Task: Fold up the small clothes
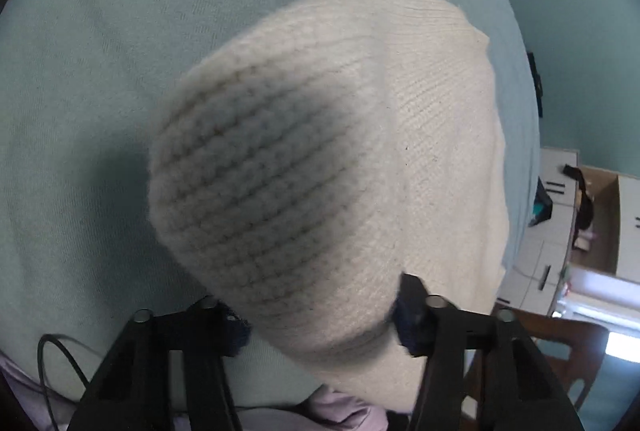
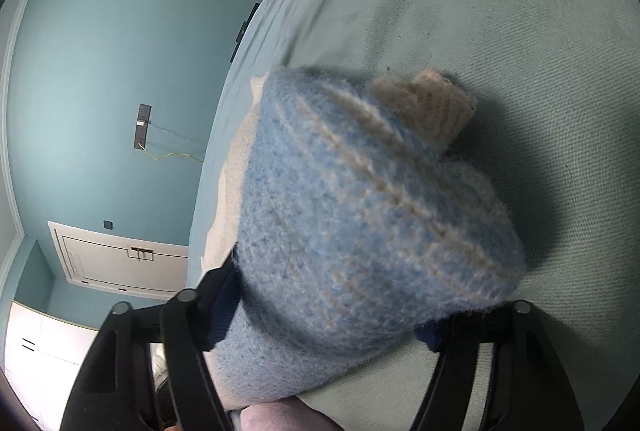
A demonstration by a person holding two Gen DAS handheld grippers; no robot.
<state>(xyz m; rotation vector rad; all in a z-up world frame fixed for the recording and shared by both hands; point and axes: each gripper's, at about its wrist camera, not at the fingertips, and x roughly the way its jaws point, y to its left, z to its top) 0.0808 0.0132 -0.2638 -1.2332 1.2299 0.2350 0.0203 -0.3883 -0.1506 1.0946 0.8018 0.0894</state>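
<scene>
My left gripper [image 1: 320,315] is clamped on the cream knit [image 1: 340,151]: the fabric bunches between the two fingers and bulges up and forward from them, filling most of that view. It hangs over the pale green bed [image 1: 100,71], which spreads ahead and to the left of the gripper. A black cable [image 1: 52,359] loops at the lower left beside the finger. A cardboard box [image 1: 600,215] sits well off to the right.

My right gripper [image 2: 332,315] is clamped on the blue knit [image 2: 360,231] with cream stripes; the bundle fills the space between the fingers and swells forward. A cream cuff [image 2: 436,107] pokes out at the far tip of the bundle. The bed [image 2: 500,31] lies ahead and right of this gripper, the blue wall [image 2: 100,71] to the left. I cannot tell if both knits are one garment.
</scene>
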